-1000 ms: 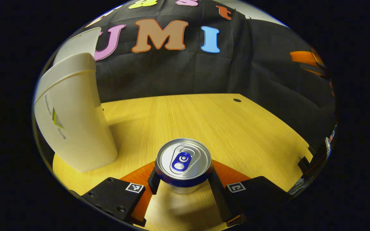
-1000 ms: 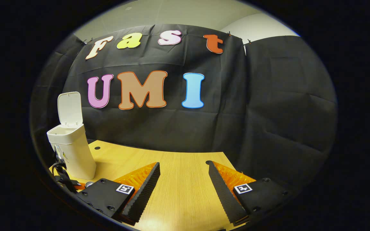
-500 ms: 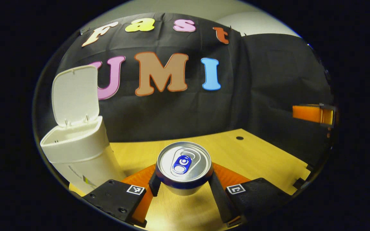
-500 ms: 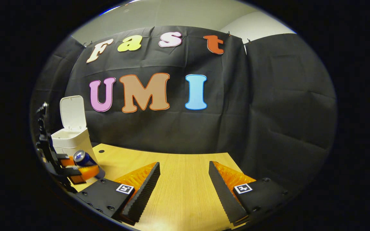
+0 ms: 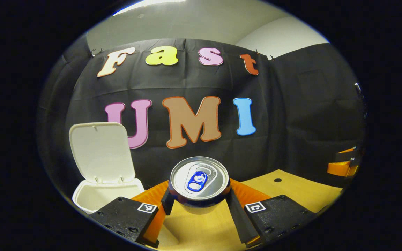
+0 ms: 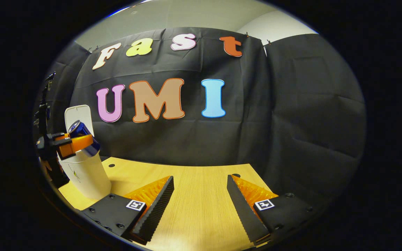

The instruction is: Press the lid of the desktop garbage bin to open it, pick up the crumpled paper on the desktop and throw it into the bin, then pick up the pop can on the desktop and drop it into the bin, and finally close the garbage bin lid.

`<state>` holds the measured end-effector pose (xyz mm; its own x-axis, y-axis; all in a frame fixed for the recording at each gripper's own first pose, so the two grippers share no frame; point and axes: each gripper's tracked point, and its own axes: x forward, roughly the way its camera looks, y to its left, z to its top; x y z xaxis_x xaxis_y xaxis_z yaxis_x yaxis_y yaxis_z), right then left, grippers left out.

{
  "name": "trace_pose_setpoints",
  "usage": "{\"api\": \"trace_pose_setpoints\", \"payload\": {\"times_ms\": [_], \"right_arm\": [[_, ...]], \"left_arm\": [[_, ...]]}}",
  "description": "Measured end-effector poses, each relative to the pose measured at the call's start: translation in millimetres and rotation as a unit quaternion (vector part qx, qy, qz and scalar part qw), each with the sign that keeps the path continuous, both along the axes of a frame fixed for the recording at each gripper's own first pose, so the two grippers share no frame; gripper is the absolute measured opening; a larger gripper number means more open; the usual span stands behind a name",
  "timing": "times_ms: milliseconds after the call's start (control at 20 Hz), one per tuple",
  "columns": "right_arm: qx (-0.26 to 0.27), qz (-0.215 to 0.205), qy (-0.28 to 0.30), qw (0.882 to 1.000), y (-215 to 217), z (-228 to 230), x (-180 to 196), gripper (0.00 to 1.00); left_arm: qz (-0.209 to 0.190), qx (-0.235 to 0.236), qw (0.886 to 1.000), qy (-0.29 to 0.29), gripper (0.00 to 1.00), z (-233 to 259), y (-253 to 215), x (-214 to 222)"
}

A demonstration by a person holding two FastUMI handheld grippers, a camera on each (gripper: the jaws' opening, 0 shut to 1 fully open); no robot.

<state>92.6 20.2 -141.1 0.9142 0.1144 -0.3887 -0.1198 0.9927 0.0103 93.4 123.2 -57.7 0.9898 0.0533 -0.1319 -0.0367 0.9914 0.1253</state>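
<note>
1. can [image 5: 199, 179] pinched between the left gripper [image 5: 199, 202] fingers, one on each side, top end facing the camera. in right gripper view the can [image 6: 82, 137] hangs in the air at the bin's rim, tilted, just in front of the lid.
2. change: a second ago the can sat low near the table with the bin wall tall beside it; half a second ago it was lifted but below the rim; now it's up at rim height and the left gripper view looks down into the bin mouth. so the lift is done and the carry is nearly over.
3. bin [image 5: 108, 193] stands just left of the can in left gripper view, mouth open, lid [image 5: 100, 151] upright behind it. in right gripper view the bin [image 6: 84, 174] body shows under the can. inside too pale to tell whether paper is in there.
4. judgement: can isn't quite over the mouth yet in left gripper view, needs a bit more travel toward the bin before release; dropping early could hit the rim or tip the bin.
5. right gripper [image 6: 200, 195] spread wide, holding nothing, low over the table [image 6: 194, 209], well away from the bin. likely waiting to shut the lid.
6. left to do: drop can, close lid.
</note>
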Motion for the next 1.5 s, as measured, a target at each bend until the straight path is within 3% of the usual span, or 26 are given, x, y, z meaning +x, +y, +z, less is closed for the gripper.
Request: {"api": "trace_pose_setpoints", "payload": {"times_ms": [350,650,1050,1150,1300,1500], "right_arm": [[-0.005,0.002,0.006,1.000,8,-6,2,0.98],[-0.012,0.003,0.003,1.000,18,-8,3,0.98],[-0.021,0.009,0.000,1.000,29,-5,0,0.98],[-0.021,0.008,-0.002,1.000,29,-3,-2,0.98],[-0.018,0.005,-0.005,1.000,28,-2,-3,0.98],[-0.016,0.010,-0.006,1.000,30,-2,-5,0.98]], "left_arm": [[0.100,0.011,0.995,-0.008,0.76,8,95,0],[0.181,-0.001,0.983,0.028,0.76,-18,168,-14],[0.210,-0.051,0.973,0.084,0.78,-67,187,-30],[0.210,-0.048,0.973,0.081,0.79,-66,187,-31],[0.207,-0.040,0.975,0.067,0.93,-56,187,-31],[0.201,-0.012,0.979,0.030,0.92,-19,185,-31]]}}
